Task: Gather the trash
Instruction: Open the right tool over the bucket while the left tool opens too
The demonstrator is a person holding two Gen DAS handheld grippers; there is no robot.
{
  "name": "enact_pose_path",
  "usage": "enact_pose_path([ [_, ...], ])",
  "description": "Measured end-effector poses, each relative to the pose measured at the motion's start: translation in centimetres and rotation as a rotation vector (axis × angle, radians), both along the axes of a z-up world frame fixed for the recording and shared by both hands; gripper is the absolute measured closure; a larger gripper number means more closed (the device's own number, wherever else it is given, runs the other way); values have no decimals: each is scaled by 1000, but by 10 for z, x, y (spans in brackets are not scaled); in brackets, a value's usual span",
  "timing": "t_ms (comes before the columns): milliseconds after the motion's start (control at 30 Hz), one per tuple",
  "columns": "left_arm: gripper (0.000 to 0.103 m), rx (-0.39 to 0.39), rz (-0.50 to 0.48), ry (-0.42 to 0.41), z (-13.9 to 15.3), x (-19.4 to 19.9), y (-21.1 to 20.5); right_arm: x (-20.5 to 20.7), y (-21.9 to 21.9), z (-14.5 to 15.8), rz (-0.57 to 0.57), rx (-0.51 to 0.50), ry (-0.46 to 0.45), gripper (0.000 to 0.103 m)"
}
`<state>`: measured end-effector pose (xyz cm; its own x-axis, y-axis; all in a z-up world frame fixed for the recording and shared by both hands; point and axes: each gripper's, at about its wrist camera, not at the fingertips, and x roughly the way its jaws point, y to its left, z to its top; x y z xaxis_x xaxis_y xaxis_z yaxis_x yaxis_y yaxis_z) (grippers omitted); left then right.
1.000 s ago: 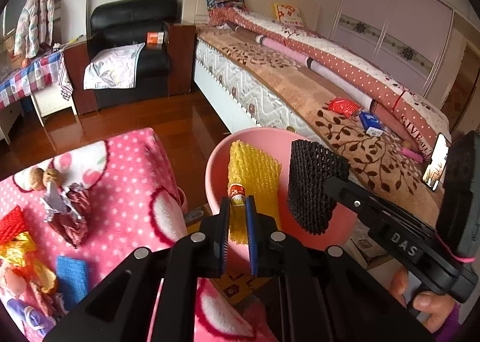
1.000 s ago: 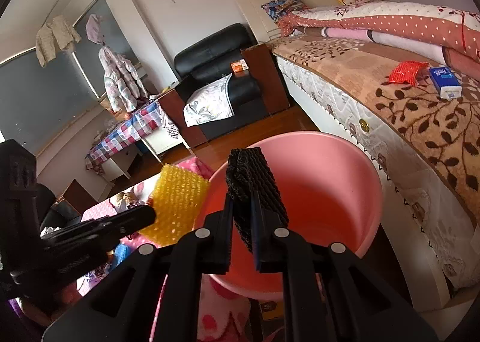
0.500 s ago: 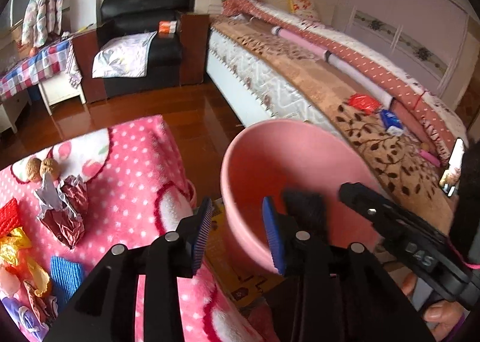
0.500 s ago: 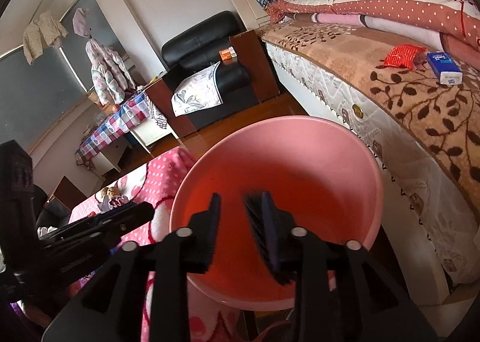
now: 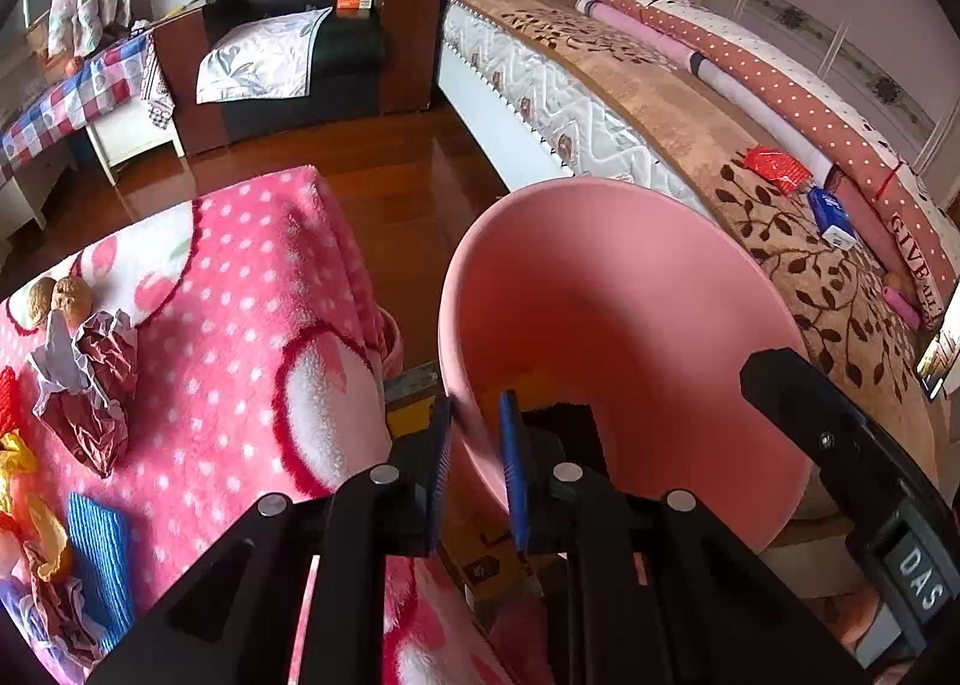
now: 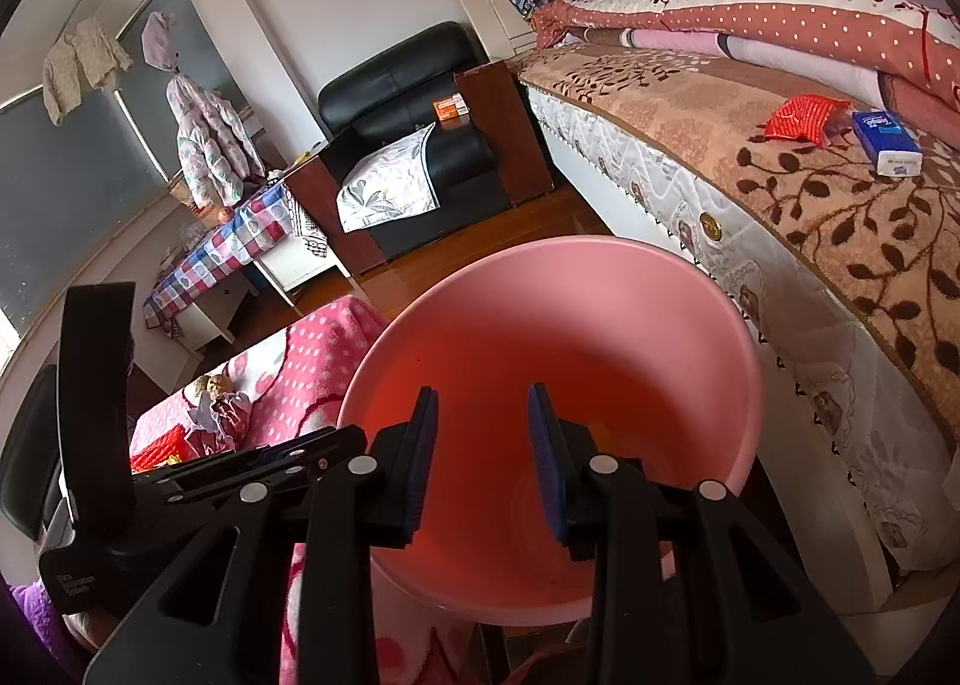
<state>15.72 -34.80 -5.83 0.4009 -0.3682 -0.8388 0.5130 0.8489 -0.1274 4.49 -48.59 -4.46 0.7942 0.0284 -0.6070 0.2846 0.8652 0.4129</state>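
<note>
Bed (image 6: 810,187) along the far side, brown leaf-print cover, rolled quilts on top. Low table under a pink polka-dot blanket (image 5: 252,289) on the near side. Between them stands the pink bucket (image 6: 540,277), the trash bin here.

Down in the bucket: the black foam net (image 5: 567,421) and a sliver of the yellow foam net (image 5: 528,382), both partly hidden behind the tools.

Left gripper (image 5: 477,475) sits low at the bucket's near rim; its jaws have just been closing and now stand narrow, one pad either side of the wall, pads not visibly pressing, nothing carried. Right gripper (image 6: 483,457) hangs over the bucket mouth, jaws parted about halfway, nothing between them.

Trash left on the blanket: crumpled maroon wrapper (image 5: 90,385), blue knit piece (image 5: 99,553), yellow wrapper (image 5: 33,523), red mesh scrap (image 6: 159,448), two walnuts (image 5: 57,298).

Judgement: drop looks done. Next, lift the left tool clear of the rim first so the bucket doesn't tip, then swing to the maroon wrapper and pinch its bulk.

Writing: "DAS" on the right tool's body (image 5: 915,580); "GIVE" on a quilt edge (image 5: 909,244). Blue tissue pack (image 6: 887,141) print unreadable.
</note>
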Motion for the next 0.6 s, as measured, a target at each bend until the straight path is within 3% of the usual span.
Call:
enact_pose_path([
  [133, 89, 49, -22, -5, 2, -2, -3, 0, 2, 0, 3, 3, 0, 72],
  [600, 94, 28, 70, 38, 9, 5, 41, 3, 10, 5, 49, -12, -17, 72],
])
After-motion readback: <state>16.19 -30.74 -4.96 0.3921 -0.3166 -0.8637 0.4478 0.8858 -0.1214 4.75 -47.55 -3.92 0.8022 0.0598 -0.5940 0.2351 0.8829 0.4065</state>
